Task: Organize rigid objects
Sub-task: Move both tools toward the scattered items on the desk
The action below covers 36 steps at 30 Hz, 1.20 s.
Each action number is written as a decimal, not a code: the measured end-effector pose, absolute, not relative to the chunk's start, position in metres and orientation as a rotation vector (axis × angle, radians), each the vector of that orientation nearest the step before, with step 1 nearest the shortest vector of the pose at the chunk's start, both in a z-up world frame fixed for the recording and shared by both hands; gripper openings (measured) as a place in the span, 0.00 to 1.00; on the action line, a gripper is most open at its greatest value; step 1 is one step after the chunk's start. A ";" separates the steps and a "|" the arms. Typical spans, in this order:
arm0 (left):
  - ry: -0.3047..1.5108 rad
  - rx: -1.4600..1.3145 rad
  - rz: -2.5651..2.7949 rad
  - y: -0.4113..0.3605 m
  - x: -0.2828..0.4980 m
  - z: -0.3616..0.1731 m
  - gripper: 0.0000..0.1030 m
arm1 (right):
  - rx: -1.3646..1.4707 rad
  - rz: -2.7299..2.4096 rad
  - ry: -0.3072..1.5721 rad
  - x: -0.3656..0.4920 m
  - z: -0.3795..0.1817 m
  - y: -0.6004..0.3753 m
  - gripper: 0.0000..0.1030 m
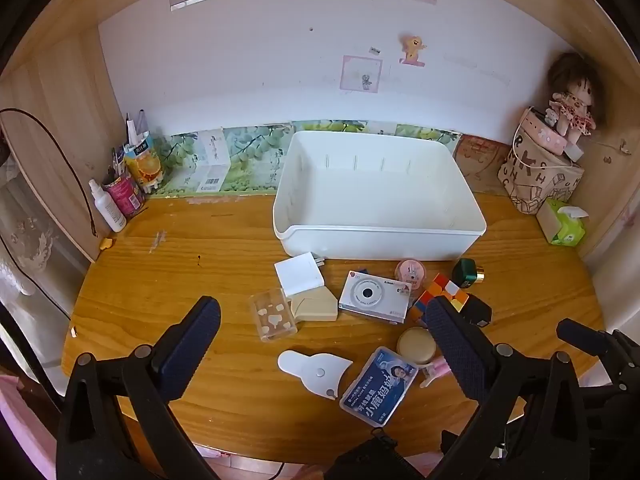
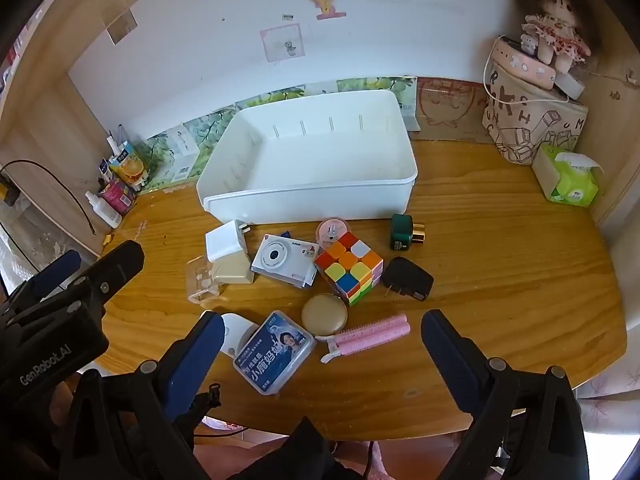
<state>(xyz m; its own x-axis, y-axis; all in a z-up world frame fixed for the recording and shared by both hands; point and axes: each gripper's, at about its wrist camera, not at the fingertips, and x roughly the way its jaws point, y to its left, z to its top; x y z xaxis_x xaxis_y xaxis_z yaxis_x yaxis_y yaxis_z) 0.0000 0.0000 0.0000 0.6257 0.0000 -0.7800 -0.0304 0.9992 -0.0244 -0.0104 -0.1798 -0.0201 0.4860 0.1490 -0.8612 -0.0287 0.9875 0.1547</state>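
An empty white bin [image 1: 400, 236] [image 2: 304, 200] stands at the back of the wooden desk. In front of it lies a cluster: white charger [image 1: 299, 274] [image 2: 224, 245], white camera [image 1: 374, 296] [image 2: 284, 260], Rubik's cube [image 2: 349, 268] [image 1: 442, 290], black adapter [image 2: 408, 279], green bottle [image 2: 402, 232] [image 1: 466, 272], round tan tin [image 2: 324, 314] [image 1: 416, 345], blue card case [image 1: 378, 386] [image 2: 273, 351], pink hair clip [image 2: 370, 334], clear box [image 1: 273, 319]. My left gripper [image 1: 324, 324] is open above the near items. My right gripper [image 2: 322, 340] is open over the card case and clip.
A white flat opener [image 1: 314, 369] lies near the front edge. Bottles and cups [image 1: 120, 196] stand at the back left. A printed bag with a doll [image 2: 532, 120] and a green tissue pack [image 2: 568, 178] fill the back right corner. Bare desk shows at the left and right.
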 end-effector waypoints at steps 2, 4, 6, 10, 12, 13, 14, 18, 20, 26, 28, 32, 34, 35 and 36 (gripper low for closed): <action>0.887 -0.029 0.021 0.000 0.000 0.000 0.99 | 0.126 0.110 1.060 -0.010 -0.020 -0.179 0.96; 0.885 -0.028 0.023 0.001 0.001 0.000 0.99 | 0.128 0.112 1.060 -0.010 -0.020 -0.179 0.96; 0.856 -0.014 0.023 0.000 -0.003 0.000 0.99 | 0.123 0.114 1.060 -0.010 -0.020 -0.178 0.96; 0.865 -0.019 0.020 0.002 -0.002 0.000 0.99 | 0.111 0.122 1.057 -0.009 -0.019 -0.178 0.96; 0.864 -0.023 0.010 0.002 -0.001 0.002 0.99 | 0.106 0.125 1.055 -0.009 -0.019 -0.179 0.96; 0.858 -0.026 0.003 0.001 -0.002 0.003 0.99 | 0.105 0.128 1.054 -0.009 -0.019 -0.181 0.96; 0.854 -0.029 -0.003 0.002 -0.003 0.004 0.99 | 0.104 0.131 1.052 -0.009 -0.019 -0.182 0.96; 0.836 -0.044 -0.029 0.000 -0.003 0.007 0.99 | 0.091 0.123 1.043 -0.014 -0.015 -0.177 0.96; 0.833 -0.045 -0.043 -0.001 -0.003 0.008 0.99 | 0.091 0.122 1.043 -0.015 -0.016 -0.176 0.96; 0.851 -0.048 -0.065 -0.006 -0.001 0.007 0.99 | 0.100 0.113 1.044 -0.018 -0.017 -0.178 0.96; 0.860 -0.055 -0.067 -0.006 -0.001 0.005 0.99 | 0.103 0.110 1.044 -0.019 -0.017 -0.180 0.96; 0.896 -0.073 -0.076 -0.005 -0.002 -0.003 0.99 | 0.116 0.102 1.071 -0.021 -0.024 -0.181 0.96; 0.928 -0.080 -0.071 -0.004 -0.003 -0.010 0.99 | 0.114 0.107 1.085 -0.023 -0.027 -0.179 0.96; 0.943 -0.083 -0.070 -0.004 -0.004 -0.013 0.99 | 0.113 0.111 1.095 -0.023 -0.029 -0.179 0.96; 0.959 -0.088 -0.069 -0.004 -0.005 -0.016 0.99 | 0.115 0.114 1.108 -0.023 -0.032 -0.179 0.96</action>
